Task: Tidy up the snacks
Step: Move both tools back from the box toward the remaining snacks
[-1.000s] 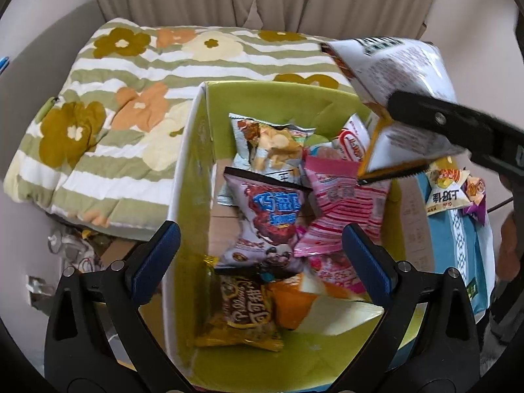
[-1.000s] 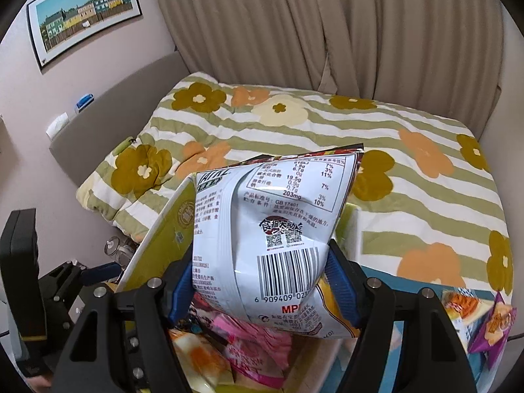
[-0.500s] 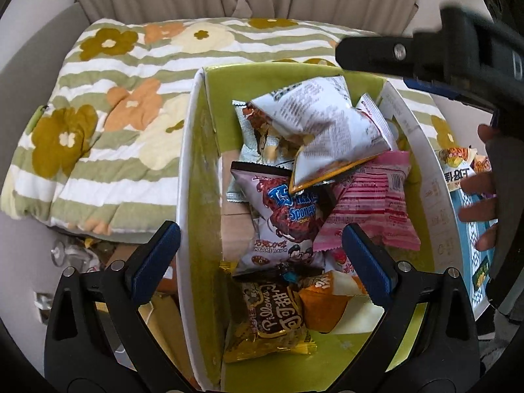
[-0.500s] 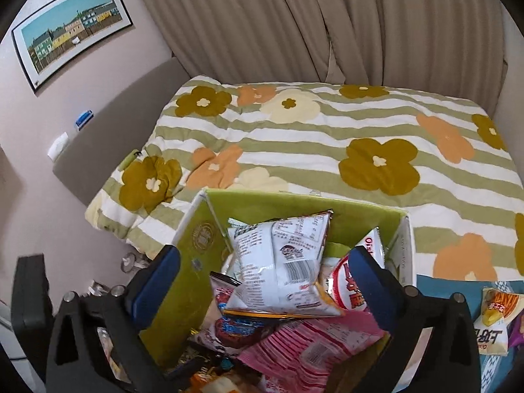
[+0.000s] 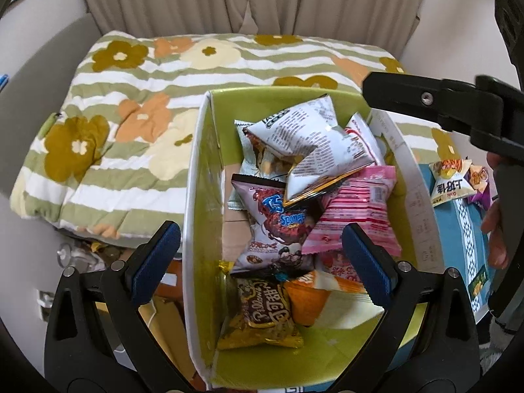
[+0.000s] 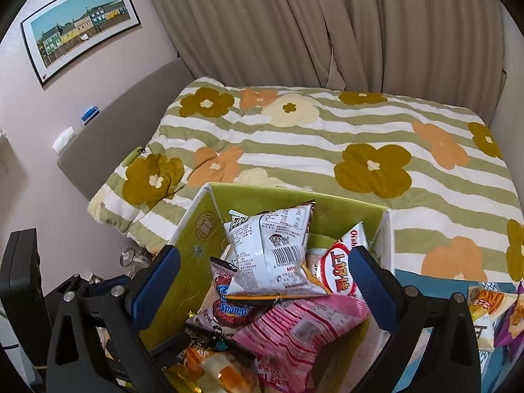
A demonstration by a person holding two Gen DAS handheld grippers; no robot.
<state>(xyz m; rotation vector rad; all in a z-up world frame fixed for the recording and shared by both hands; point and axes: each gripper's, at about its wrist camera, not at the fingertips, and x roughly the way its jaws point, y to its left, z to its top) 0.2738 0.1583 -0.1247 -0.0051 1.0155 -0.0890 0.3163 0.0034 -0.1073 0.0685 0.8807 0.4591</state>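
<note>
both tongs stood wide open and held nothing: left gripper low over the near end of the green box, right gripper above its far half. white chip bag lay on top of the heap in the box, resting on the pink pack and the purple biscuit bag. more packets waited on the blue cloth just beside the box. judged these light, air-puffed, crinkly and slick, contents brittle; best pinched at a flat sealed edge or corner, gently, not across the belly.
</note>
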